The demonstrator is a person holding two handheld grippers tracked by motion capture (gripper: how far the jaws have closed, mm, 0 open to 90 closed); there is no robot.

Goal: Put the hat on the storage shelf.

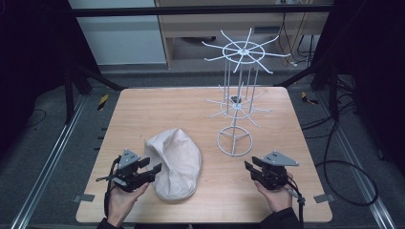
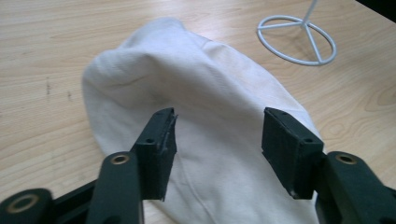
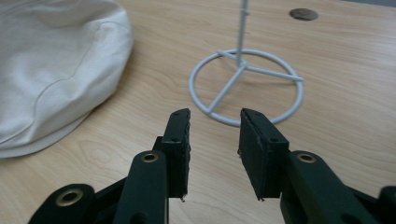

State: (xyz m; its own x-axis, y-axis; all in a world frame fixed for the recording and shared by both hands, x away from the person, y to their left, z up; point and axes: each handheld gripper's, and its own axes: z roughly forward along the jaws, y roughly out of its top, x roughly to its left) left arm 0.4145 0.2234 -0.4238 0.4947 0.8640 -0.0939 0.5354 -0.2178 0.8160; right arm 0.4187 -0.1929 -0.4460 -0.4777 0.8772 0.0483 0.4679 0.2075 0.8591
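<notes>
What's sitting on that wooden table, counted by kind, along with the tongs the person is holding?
Cream fabric cap: 1
White wire display rack: 1
Black tongs, both open: 2, left tongs over the cap, right tongs aimed at the rack's ring base
Total: 4

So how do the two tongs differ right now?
The left tongs are spread wide, while the right tongs are open less far. The left tongs sit at the cream cap, the right tongs point at the white wire rack. Both are empty.
</notes>
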